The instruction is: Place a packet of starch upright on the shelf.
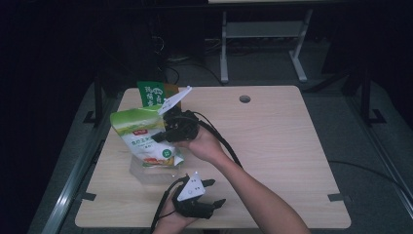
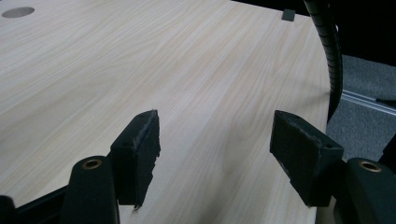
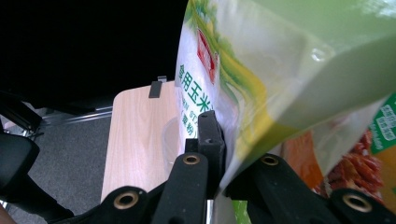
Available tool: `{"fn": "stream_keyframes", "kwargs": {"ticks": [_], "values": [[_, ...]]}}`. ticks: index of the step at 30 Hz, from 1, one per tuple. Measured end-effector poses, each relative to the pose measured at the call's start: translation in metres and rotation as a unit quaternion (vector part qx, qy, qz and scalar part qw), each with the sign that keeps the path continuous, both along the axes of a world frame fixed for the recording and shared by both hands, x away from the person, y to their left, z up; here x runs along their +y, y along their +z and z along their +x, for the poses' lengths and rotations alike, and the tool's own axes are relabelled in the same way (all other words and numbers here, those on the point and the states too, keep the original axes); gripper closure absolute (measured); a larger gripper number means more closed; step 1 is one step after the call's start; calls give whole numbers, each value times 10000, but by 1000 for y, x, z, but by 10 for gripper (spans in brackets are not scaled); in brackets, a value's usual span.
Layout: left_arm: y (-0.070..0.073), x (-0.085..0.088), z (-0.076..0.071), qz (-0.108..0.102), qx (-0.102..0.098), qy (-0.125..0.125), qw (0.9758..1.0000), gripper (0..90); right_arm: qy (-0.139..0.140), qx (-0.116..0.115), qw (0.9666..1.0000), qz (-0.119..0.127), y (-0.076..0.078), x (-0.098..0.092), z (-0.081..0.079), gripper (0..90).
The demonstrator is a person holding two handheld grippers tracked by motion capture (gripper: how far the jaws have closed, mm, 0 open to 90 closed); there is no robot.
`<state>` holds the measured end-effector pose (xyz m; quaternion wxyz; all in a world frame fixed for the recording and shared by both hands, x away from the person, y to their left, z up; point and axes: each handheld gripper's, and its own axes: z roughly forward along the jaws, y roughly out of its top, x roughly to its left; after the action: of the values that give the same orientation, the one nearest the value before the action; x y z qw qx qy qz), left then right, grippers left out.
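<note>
Pale wood forms the table [image 1: 272, 146] in the high view; the green-and-white bag [image 1: 141, 134] stands at its left part, over a clear plastic container [image 1: 146, 170]. The right gripper [image 1: 170, 130] pinches the bag's right edge. A green packet [image 1: 152, 93] stands just behind the bag. The left gripper [image 1: 214, 192] hovers nearer the person than the bag, jaws apart.

From the left gripper view, the left gripper [image 2: 215, 144] gapes wide over bare wood, holding nothing.

From the right gripper view, the right gripper [image 3: 229, 163] is clamped tight on the bag [image 3: 280, 60], with an orange packet [image 3: 355, 163] beyond it.
</note>
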<state>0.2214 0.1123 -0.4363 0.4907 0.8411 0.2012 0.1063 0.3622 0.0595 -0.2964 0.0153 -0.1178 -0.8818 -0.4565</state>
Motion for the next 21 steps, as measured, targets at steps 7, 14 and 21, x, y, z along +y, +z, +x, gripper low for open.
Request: {"fn": "stream_keyframes", "kwargs": {"ticks": [7,14,21], "values": [[0,3,0,51,-36,-72,10000,325,78,88,9999,-21,-9,11,1,869],[0,4,0,-6,-77,-54,10000,321,256,271,9992,-109,-25,24,7,869],[-1,4,-3,44,-62,-114,9999,321,287,482,9981,-275,-46,31,11,868]]}}
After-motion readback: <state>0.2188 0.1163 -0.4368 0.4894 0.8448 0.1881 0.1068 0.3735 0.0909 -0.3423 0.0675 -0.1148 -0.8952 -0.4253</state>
